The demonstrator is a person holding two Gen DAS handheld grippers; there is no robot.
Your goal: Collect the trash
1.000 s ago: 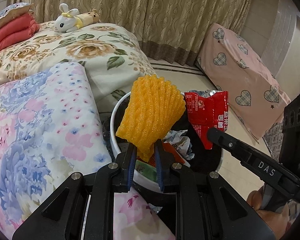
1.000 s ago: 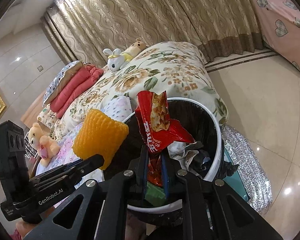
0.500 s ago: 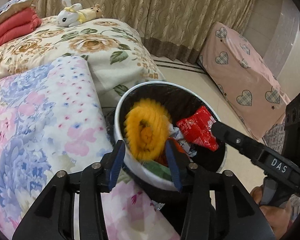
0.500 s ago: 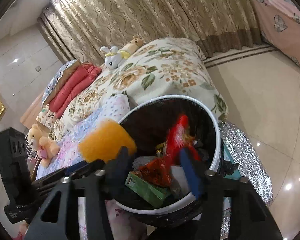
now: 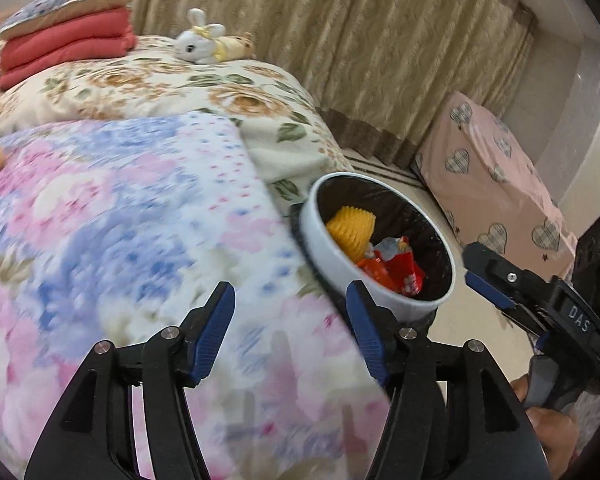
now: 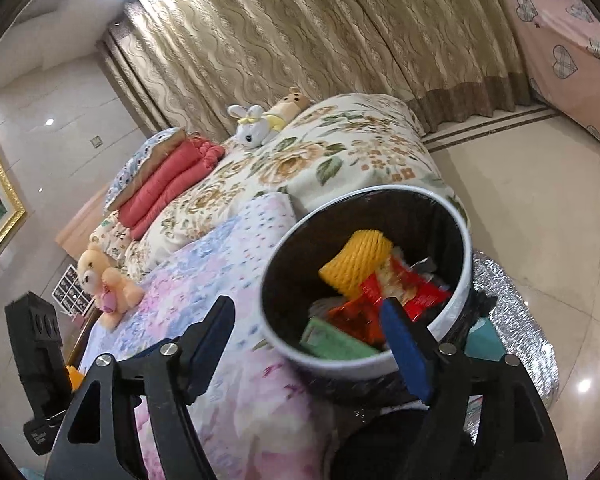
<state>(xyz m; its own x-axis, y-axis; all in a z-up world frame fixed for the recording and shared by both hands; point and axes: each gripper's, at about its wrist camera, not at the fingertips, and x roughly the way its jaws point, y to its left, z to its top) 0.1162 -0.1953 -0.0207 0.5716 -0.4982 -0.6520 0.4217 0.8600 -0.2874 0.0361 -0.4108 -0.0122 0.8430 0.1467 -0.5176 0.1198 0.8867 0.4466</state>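
White-rimmed, black-lined trash bin [image 6: 458, 240] beside the bed [image 5: 140, 208], holding a ribbed yellow foam net [image 6: 358, 266] above a crumpled red snack wrapper [image 6: 416, 294]. Left gripper [image 5: 290, 330] and right gripper [image 6: 308, 342]: jaws spread apart, both empty, near the bin.

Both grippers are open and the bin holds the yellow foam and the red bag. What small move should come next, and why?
Probably swing the left gripper out over the floral quilt to look for more trash. The yellow foam net and red snack bag lie inside the bin, and the right gripper also holds nothing. No loose trash shows on the bed.
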